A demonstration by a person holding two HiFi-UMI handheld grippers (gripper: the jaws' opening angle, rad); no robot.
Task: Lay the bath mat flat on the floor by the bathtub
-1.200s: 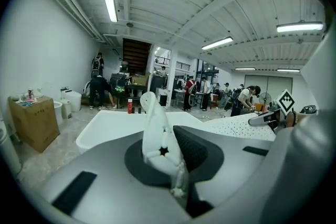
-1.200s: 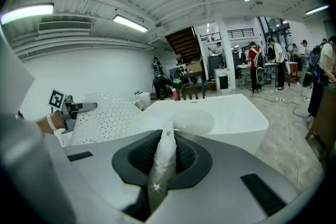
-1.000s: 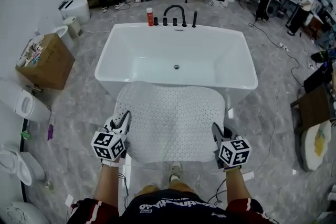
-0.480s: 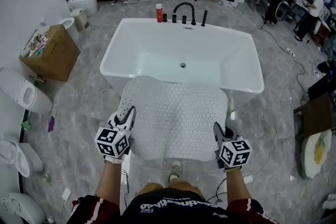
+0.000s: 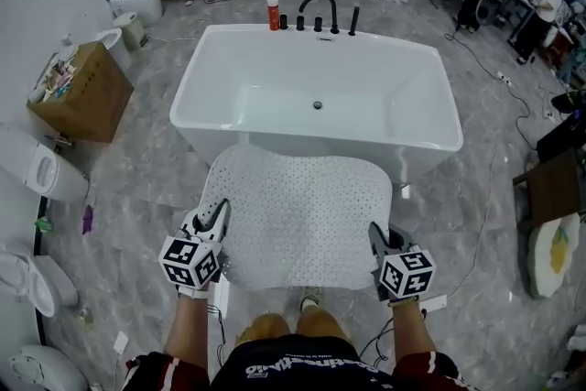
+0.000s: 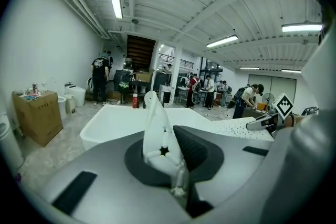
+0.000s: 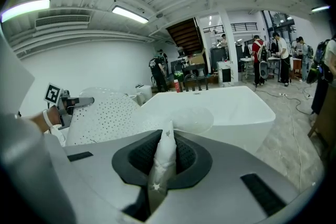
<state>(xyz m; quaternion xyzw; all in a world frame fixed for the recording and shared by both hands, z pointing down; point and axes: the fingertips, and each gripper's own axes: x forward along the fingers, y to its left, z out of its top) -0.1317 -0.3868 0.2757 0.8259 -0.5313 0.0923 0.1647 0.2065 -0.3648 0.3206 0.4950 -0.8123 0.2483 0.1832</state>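
Note:
A white perforated bath mat hangs stretched between my two grippers in front of the white bathtub. In the head view my left gripper is shut on the mat's near left corner and my right gripper is shut on its near right corner. The mat's far edge reaches toward the tub's near wall. The left gripper view shows a fold of the bath mat pinched upright between the jaws. The right gripper view shows the bath mat clamped the same way, the rest of the sheet spreading left.
A cardboard box and toilets stand along the left wall. The tub's black faucet and a red bottle sit at its far rim. Cables cross the grey floor at right. People stand in the background. My shoe shows below the mat.
Both grippers have sunk a little with the mat still held, and the mat now hangs lower and nearer me, its far edge off the tub's rim.

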